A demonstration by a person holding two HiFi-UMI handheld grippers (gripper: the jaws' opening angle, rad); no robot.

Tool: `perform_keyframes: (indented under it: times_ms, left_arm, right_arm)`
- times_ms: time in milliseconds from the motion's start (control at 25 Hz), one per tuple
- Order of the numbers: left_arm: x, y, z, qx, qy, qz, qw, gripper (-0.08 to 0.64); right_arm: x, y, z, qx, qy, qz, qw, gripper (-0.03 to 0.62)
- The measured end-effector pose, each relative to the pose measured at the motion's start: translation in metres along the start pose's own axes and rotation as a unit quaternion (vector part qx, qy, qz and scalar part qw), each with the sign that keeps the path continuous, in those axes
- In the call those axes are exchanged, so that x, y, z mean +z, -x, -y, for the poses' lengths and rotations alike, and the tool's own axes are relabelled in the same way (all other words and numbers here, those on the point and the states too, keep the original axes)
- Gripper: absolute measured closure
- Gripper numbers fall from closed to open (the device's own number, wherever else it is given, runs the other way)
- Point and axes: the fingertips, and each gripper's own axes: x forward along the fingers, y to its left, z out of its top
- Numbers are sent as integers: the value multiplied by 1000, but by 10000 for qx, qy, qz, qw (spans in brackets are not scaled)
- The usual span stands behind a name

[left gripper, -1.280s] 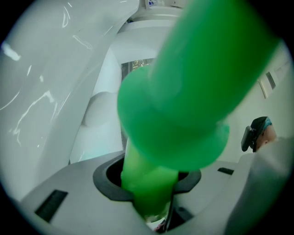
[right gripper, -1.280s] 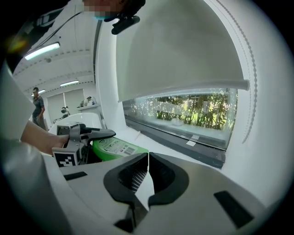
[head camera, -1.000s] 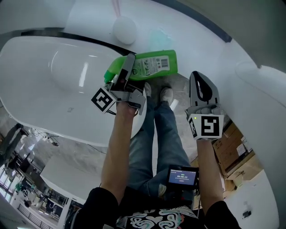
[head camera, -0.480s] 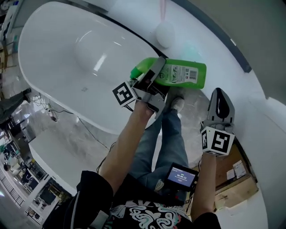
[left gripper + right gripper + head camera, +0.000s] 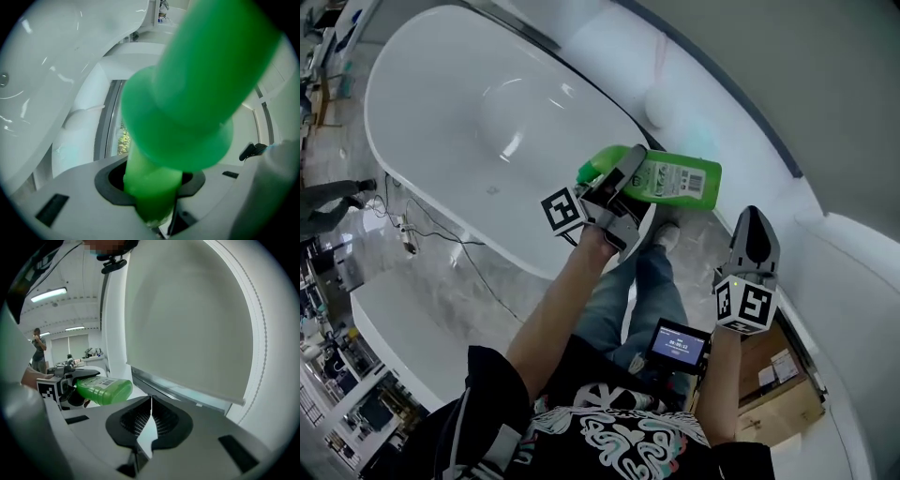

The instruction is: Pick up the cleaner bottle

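Observation:
The green cleaner bottle (image 5: 675,180) with a white label lies level in the air, above the floor beside the tub. My left gripper (image 5: 628,173) is shut on its neck. In the left gripper view the green neck and shoulder (image 5: 187,93) fill the frame, with the neck clamped between the grey pads (image 5: 112,180). My right gripper (image 5: 756,225) hangs lower right of the bottle and apart from it, shut with nothing in it. In the right gripper view its pads (image 5: 140,420) meet, and the bottle (image 5: 105,390) shows at the left.
A white bathtub (image 5: 469,122) spans the upper left, with a white curved wall behind it and a round white ball (image 5: 658,105) on the ledge. The person's legs and shoes (image 5: 666,239) stand below the bottle. A cardboard box (image 5: 778,394) lies at lower right. A person (image 5: 38,350) stands far off.
Both grippers have risen, the left one carrying the bottle up with it. The head view has swung, so more of the tub shows at the left.

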Motion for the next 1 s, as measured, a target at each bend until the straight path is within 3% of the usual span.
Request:
perform_keyframes:
  times_ms: [240,480,600,840,1000]
  left_arm:
    - [11,17,13,-4,53,198,9998,377]
    - [12,11,-70,-18,-424,351,9985,377]
    - [18,15,-91,-30,-503,337,9982,377]
    - [4,8,-44,-177,-483,377,9980,376]
    - [4,10,-46,-195,-521,284,9980,377]
  right_arm:
    - [14,-4,-21,365,4,241,9990,563]
    - [-61,-53,8,675,-118,838,9941,563]
    - [-85,-65,7,694,-116,936,9931,563]
    - [-49,-39,19,574,-39,958,9937,563]
    - [-57,-45,17,522,-135,954,9940,563]
